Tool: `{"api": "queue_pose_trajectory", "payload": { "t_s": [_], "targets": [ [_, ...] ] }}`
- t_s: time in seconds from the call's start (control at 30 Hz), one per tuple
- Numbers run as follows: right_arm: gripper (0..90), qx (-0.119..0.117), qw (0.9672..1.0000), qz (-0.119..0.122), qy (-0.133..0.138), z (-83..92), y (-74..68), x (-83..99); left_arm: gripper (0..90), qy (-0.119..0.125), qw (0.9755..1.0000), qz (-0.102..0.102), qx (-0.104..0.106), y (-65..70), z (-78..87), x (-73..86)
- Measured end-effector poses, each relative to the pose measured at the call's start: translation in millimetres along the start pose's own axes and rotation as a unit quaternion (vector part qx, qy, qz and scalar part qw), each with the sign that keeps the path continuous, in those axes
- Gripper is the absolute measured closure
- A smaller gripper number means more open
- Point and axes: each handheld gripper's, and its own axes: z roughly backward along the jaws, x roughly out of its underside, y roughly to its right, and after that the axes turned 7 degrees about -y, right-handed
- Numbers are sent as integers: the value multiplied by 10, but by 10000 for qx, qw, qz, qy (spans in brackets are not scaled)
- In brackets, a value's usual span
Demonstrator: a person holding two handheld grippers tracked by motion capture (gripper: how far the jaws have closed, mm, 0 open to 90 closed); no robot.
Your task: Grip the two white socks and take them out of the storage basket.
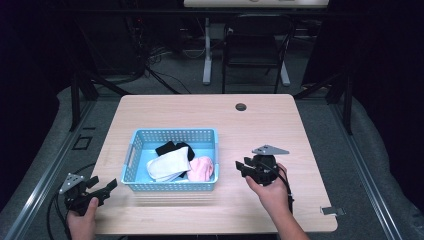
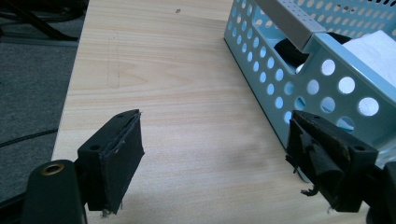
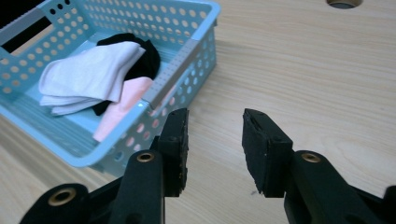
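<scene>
A light blue perforated basket (image 1: 135,150) stands on the wooden table, left of centre. Inside lie a white folded cloth (image 1: 167,165), a pink cloth (image 1: 202,169) and a black cloth (image 1: 172,147). My right gripper (image 1: 241,168) hovers just right of the basket, held by a hand, with its jaws apart and nothing between them. The right gripper view has the basket (image 3: 205,28) to the upper left of the right gripper (image 3: 215,149). My left gripper (image 1: 107,189) rests near the table's front left corner, open and empty, with the basket wall (image 2: 322,60) to its right.
A round cable hole (image 1: 241,107) sits near the table's far edge. A small metal clip (image 1: 332,210) lies at the front right edge. A chair and desk legs stand on the floor beyond the table. Bare wood spreads to the right of the basket.
</scene>
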Motion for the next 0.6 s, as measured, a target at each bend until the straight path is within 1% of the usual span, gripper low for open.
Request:
{"api": "queue_pose_trajectory", "payload": {
  "t_s": [0.03, 0.17, 0.2, 0.23, 0.3, 0.37, 0.4, 0.43, 0.47, 0.57, 0.6],
  "targets": [
    [613, 0, 10000, 0, 0, 0, 0, 0, 186, 23, 10000, 3, 6, -1, -1, 1],
    [627, -128, 9997, 85, -168, -6, -85, -180, 185, 31, 10000, -1, 7, -4, -1, 0],
    [629, -142, 9997, 104, -196, -9, -101, -209, 185, 1, 10000, -8, 2, -3, 2, -2],
    [629, -182, 9994, 162, -241, -27, -147, -282, 185, 5, 10000, -8, -1, -2, 2, -2],
    [630, -218, 9992, 189, -272, -37, -171, -316, 186, 3, 10000, -3, 4, 1, 1, -2],
    [631, -258, 9988, 289, -290, -66, -225, -390, 185, -1, 10000, -4, 7, -1, 2, -2],
    [631, -273, 9986, 308, -327, -70, -244, -415, 185, 3, 10000, -7, 3, -2, 2, -2],
    [632, -309, 9982, 376, -352, -98, -294, -474, 185, 2, 10000, -8, 2, -3, 2, -2],
    [632, -309, 9982, 376, -352, -98, -294, -474, 185, 2, 10000, -7, 1, -3, 2, -2],
    [635, -371, 9972, 455, -469, -139, -374, -555, 185, 5, 10000, -1, 9, 0, 0, -3],
    [639, -441, 9964, 477, -544, -179, -424, -608, 186, 4, 10000, -1, 13, -1, -1, -3]
  ]
}}
